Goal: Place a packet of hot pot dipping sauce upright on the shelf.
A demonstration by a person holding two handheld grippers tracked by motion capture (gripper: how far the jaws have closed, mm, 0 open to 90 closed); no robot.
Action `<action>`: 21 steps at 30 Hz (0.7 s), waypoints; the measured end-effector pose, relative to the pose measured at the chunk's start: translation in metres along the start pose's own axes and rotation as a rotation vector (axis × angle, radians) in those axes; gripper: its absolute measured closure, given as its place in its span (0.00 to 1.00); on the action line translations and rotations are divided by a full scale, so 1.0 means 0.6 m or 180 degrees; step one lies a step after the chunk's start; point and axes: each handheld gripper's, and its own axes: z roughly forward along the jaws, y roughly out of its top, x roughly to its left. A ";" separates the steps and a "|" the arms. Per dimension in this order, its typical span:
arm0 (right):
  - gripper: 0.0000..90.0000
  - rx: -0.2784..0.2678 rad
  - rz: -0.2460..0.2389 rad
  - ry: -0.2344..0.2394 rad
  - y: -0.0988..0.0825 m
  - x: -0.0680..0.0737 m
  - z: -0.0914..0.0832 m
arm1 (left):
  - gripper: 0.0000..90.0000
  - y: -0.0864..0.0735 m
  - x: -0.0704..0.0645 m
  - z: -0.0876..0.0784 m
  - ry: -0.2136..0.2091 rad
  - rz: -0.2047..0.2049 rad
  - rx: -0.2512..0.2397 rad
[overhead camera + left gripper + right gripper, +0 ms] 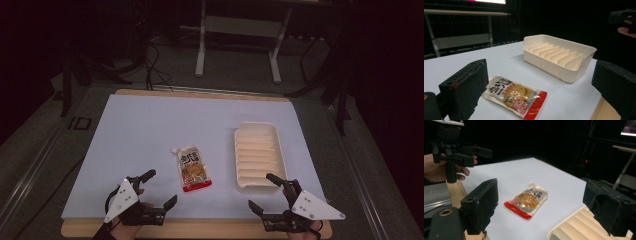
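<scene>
A sauce pouch (191, 170) lies flat on the white desk (150, 130), near the front edge and about midway between the 2 grippers, its red sealed end toward the person and its spout end pointing away. To its right, well apart from it, stands a cream ribbed tray (257, 156) with its long side running near to far; it is empty, so it looks like the place the pouch is meant to go.

The left gripper (159, 187) rests at the near left corner of the desk, held low in the person's hand, jaws released and spread wide with nothing between them. In the left gripper view the pouch (515, 96) sits just ahead between the 2 black jaws, which suggests this gripper is lined up to take it. The right gripper (261, 191) sits at the near right, just in front of the tray's near end, likewise spread wide and empty; its jaws angle leftward toward the pouch (527, 201), with the tray's corner (574, 225) beside its right jaw.
</scene>
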 end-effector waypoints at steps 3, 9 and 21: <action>0.14 0.0058 0.0010 0.0037 0.002 0.002 0.000 | 0.01 0.001 0.002 -0.001 -0.0107 -0.0090 -0.0011; 0.13 0.0092 -0.0015 0.0097 0.007 0.007 -0.002 | 0.01 0.005 -0.001 -0.002 -0.0304 -0.0043 -0.0002; 0.12 0.0128 -0.0035 0.0086 0.012 0.012 0.001 | 0.01 0.020 -0.018 -0.002 -0.0614 -0.0036 0.0361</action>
